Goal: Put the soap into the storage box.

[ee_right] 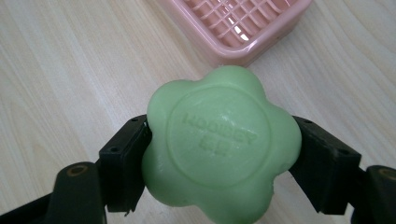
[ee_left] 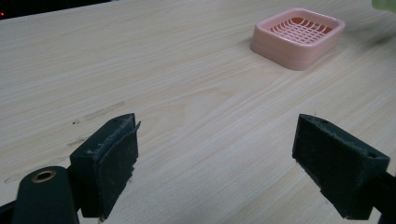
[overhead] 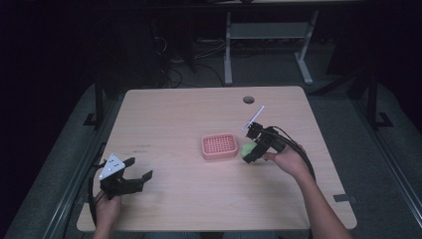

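A green flower-shaped soap bar (ee_right: 222, 144) is clamped between the two black jaws of my right gripper (ee_right: 219, 158), held just above the table. In the high view the soap (overhead: 247, 148) and right gripper (overhead: 252, 152) hover right beside the right edge of a pink slotted soap dish (overhead: 219, 146). The dish (ee_right: 238, 23) lies just beyond the soap in the right gripper view. My left gripper (overhead: 139, 172) rests at the front left of the table, jaws wide open with nothing between them (ee_left: 215, 158). The dish (ee_left: 297, 36) lies far ahead of it.
The wooden table (overhead: 174, 114) has a round cable hole (overhead: 249, 99) near its far edge. A white tag (overhead: 254, 118) sticks up from the right gripper. Desk legs and cables stand on the dark floor behind the table.
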`<state>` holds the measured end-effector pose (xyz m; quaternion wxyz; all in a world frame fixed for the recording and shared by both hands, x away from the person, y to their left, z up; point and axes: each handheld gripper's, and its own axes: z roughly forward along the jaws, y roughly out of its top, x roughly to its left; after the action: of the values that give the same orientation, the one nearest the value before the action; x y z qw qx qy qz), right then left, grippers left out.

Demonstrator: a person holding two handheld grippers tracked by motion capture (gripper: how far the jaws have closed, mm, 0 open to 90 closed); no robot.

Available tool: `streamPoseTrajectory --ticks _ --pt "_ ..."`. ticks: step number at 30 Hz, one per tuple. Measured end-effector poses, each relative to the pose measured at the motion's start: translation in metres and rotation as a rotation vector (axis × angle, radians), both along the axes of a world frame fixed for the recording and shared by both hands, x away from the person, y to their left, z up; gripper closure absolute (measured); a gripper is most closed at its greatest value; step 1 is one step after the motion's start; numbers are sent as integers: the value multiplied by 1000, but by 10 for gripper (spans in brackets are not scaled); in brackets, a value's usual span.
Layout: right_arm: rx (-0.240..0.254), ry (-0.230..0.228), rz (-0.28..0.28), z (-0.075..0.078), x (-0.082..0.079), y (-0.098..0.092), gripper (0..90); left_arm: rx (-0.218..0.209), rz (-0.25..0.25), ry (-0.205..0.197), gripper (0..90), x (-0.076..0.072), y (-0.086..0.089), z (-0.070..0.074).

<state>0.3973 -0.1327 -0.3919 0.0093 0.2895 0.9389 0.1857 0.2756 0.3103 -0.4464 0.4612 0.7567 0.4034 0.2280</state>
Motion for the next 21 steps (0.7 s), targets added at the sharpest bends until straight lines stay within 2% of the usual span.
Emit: streamPoseTrajectory --ticks 14,21 --pt "-13 -10 17 5 8 12 260 -1 -3 -2 141 0 0 0" --pt "-20 1 24 6 16 22 260 -1 -5 -1 141 0 0 0"
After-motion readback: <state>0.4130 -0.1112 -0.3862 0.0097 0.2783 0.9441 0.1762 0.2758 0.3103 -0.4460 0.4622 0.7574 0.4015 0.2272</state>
